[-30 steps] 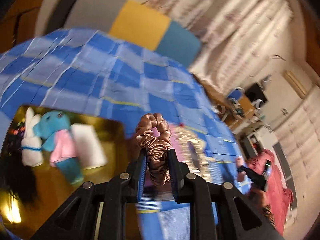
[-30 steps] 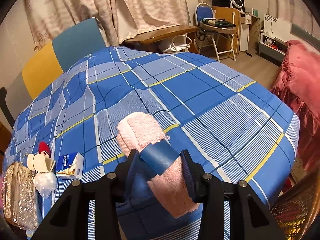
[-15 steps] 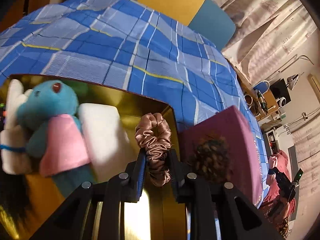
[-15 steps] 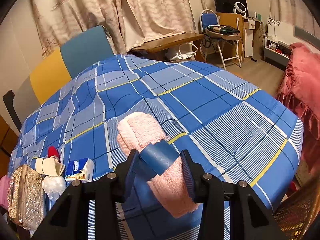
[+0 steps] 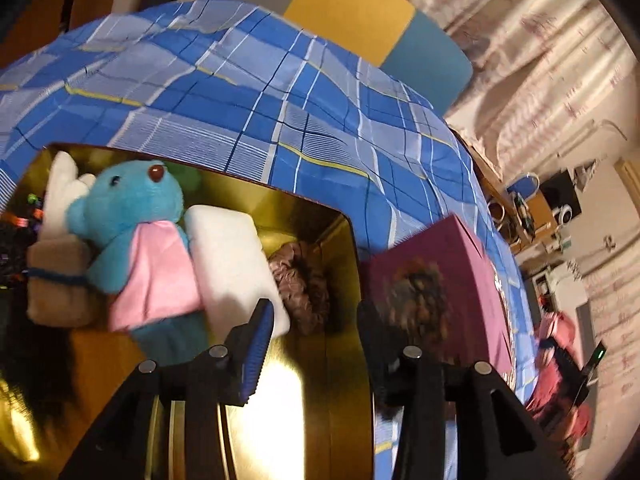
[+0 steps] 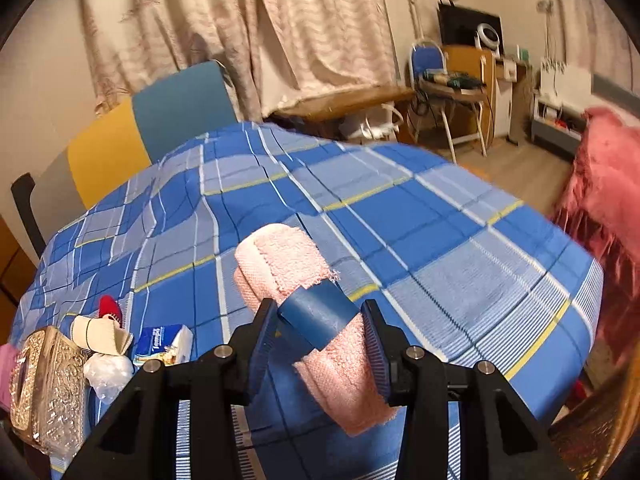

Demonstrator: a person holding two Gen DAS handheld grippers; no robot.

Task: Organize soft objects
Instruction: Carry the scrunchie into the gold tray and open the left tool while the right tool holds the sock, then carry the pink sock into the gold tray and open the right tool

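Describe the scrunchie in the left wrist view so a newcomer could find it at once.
Find the gold tin on the blue checked cloth. Inside, right of the blue plush and the white pad, the scrunchie lies against the tin's right wall. It alone is a shiny, brownish-pink, gathered ring.

Glossy gold metal tray [image 5: 344,248] holds a satin scrunchie [image 5: 300,284]; the rolled pink towel [image 6: 296,264] is rough terry cloth.
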